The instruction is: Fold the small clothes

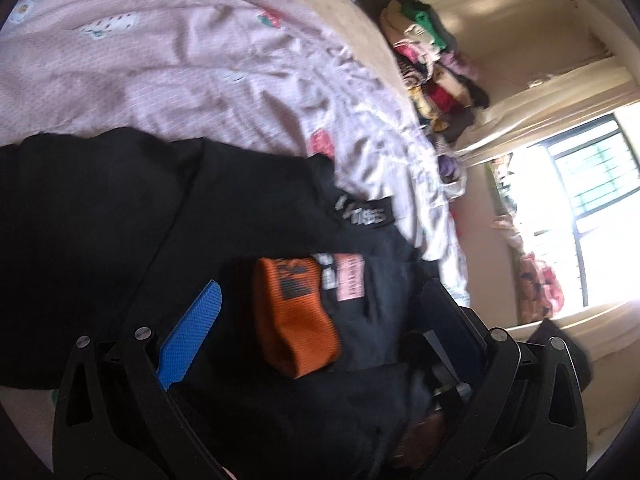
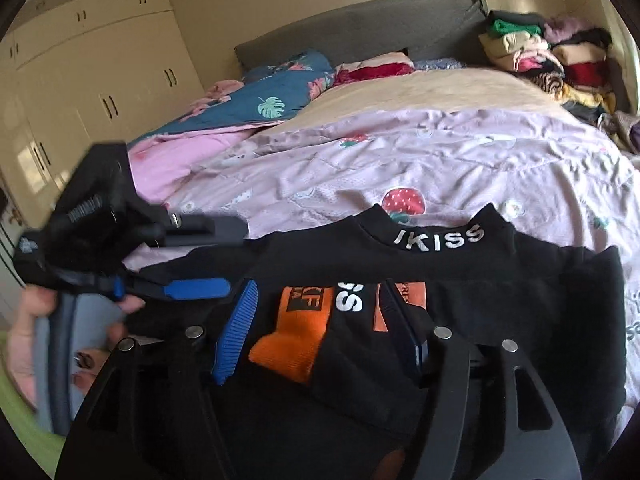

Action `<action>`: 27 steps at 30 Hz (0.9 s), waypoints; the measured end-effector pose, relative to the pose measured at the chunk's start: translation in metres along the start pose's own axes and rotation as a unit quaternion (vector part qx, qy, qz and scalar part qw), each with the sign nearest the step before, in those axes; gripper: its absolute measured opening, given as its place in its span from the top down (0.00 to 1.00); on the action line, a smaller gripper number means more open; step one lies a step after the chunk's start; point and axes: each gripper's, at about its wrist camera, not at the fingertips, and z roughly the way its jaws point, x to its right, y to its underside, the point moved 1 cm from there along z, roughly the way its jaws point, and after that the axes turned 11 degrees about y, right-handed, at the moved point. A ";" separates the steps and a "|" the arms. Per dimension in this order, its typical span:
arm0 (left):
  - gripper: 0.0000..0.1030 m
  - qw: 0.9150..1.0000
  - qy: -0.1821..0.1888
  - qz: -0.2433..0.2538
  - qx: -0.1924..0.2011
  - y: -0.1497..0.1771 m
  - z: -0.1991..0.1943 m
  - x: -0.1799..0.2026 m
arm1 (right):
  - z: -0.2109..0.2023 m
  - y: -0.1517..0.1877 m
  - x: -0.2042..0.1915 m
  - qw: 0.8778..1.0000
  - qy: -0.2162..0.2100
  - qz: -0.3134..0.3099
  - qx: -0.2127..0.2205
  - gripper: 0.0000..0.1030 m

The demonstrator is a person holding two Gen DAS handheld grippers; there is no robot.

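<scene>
A black top (image 2: 500, 280) with white "KISS" lettering on its collar lies flat on the bed, and a sleeve with an orange cuff (image 2: 292, 332) is folded across its chest. My right gripper (image 2: 318, 286) is open, its blue fingers (image 2: 240, 320) astride the orange cuff without pressing it. In the left wrist view the same black top (image 1: 120, 220) and orange cuff (image 1: 296, 316) lie between the wide-open fingers of my left gripper (image 1: 324, 292). In the right wrist view that left gripper (image 2: 228, 258) is at the top's left edge, held by a hand (image 2: 24, 340).
A pink strawberry-print quilt (image 2: 400, 152) covers the bed under the top. Folded clothes (image 2: 552, 56) are piled at the far right by the grey headboard (image 2: 360, 28). Blue leaf-print bedding (image 2: 272, 96) lies far left, cream wardrobes (image 2: 100, 72) beyond. A bright window (image 1: 580, 200) is at the right.
</scene>
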 end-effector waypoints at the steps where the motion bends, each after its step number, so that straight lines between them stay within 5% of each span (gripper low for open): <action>1: 0.09 1.000 -0.008 0.000 -0.004 0.002 0.002 -0.002 | -0.001 -0.002 0.005 1.000 0.008 0.006 0.000 0.40; 6: 0.20 0.999 -0.018 0.010 -0.031 0.016 0.024 -0.004 | -0.016 -0.009 0.046 0.997 0.062 0.049 0.011 0.40; 17: 0.88 0.989 -0.103 0.098 -0.039 0.029 0.069 0.024 | -0.060 -0.015 0.138 0.979 0.143 0.137 0.047 0.40; 22: 0.92 0.986 -0.087 0.144 -0.009 0.030 0.048 0.053 | -0.076 -0.014 0.157 0.971 0.194 0.127 0.055 0.40; 27: 0.93 0.984 -0.050 0.170 0.028 0.028 0.015 0.085 | -0.087 -0.012 0.170 0.969 0.194 0.140 0.061 0.40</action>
